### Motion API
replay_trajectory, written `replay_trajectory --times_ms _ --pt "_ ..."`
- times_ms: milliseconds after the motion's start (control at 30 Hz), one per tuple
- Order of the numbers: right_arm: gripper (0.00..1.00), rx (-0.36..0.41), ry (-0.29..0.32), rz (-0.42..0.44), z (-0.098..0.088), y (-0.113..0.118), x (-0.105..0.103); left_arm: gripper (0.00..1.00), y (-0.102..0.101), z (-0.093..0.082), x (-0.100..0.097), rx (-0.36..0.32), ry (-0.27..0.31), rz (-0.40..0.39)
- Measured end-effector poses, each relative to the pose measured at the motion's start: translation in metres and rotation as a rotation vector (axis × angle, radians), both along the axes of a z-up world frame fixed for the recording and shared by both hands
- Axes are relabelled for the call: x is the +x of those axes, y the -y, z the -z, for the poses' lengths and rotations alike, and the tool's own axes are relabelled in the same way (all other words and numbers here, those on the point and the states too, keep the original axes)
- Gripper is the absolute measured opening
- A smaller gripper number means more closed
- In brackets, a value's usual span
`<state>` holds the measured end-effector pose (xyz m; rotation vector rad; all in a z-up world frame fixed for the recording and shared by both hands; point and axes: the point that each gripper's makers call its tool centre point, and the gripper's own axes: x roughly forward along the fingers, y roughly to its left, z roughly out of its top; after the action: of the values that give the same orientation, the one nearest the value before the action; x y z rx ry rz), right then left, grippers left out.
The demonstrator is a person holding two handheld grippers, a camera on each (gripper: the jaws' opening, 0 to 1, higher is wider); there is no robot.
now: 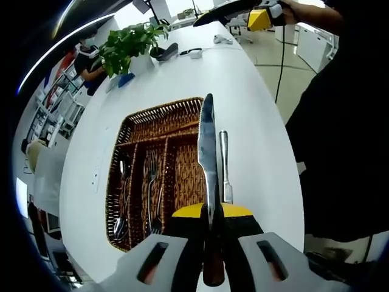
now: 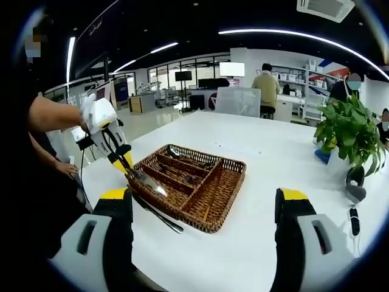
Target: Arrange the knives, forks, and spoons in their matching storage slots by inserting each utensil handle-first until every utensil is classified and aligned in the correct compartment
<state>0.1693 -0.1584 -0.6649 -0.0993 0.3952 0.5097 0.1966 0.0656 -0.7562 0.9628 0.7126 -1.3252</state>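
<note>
In the left gripper view, my left gripper is clamped on a knife by its dark handle, the blade pointing straight ahead of the jaws. Just left of the blade lies the wicker tray on the white tabletop, with forks and spoons already lying in its left slots. A second knife lies on the tabletop just right of the held blade, beside the tray's edge. Far ahead stands a potted plant.

In the right gripper view, my right gripper has its jaws wide apart, holding nothing. Ahead and between them sits the wicker tray. The left gripper comes in from the left, the knife tip over the tray's near corner. The second knife lies beside the tray.
</note>
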Motion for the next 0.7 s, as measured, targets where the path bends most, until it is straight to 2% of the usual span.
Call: replay_trajectory --times_ms 700 --pt "1.0 -0.003 0.009 0.008 -0.004 0.006 0.005 0.06 -0.002 0.0 0.021 0.002 0.019 0.013"
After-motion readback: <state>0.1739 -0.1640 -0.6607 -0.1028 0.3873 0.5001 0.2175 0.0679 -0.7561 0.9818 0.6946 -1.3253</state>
